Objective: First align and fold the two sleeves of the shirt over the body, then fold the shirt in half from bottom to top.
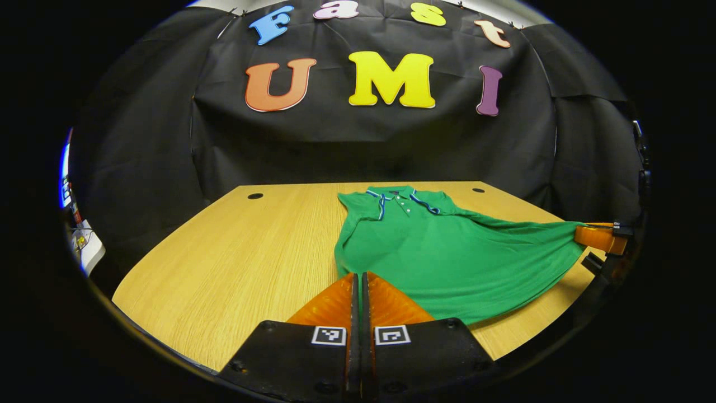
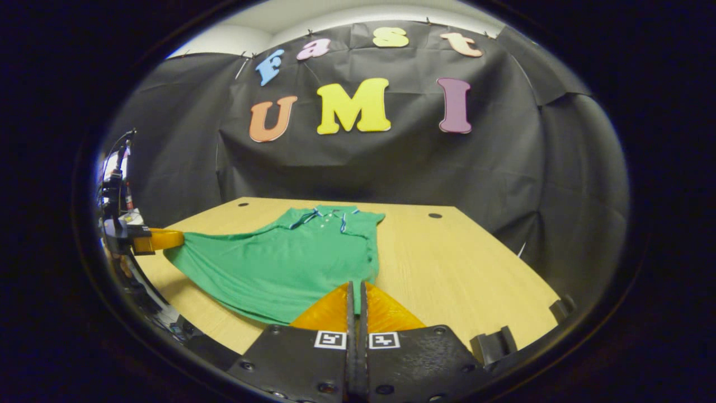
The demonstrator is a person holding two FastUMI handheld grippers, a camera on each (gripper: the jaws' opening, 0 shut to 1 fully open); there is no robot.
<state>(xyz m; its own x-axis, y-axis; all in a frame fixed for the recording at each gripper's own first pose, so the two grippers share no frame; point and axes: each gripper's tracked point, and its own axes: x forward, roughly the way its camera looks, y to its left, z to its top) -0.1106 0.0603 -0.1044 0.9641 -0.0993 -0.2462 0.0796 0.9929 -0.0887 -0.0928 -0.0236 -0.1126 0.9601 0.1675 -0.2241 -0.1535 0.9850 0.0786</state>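
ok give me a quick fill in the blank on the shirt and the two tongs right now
1. The green polo shirt lies on a ____ table.
2. Both the left tongs and the right tongs are shut on the shirt's ____ edge.
3. The shirt's collar points toward the ____ cloth wall.
4. Between the two tongs, the held edge is ____ off the table.

Missing words: wooden; bottom; black; lifted

The shirt (image 1: 442, 252) lies on the counter (image 1: 235, 263), its collar toward the booth wall (image 1: 358, 145). The left tongs (image 1: 359, 280) pinch one near hem corner, and the right tongs (image 2: 356, 288) pinch the other corner.
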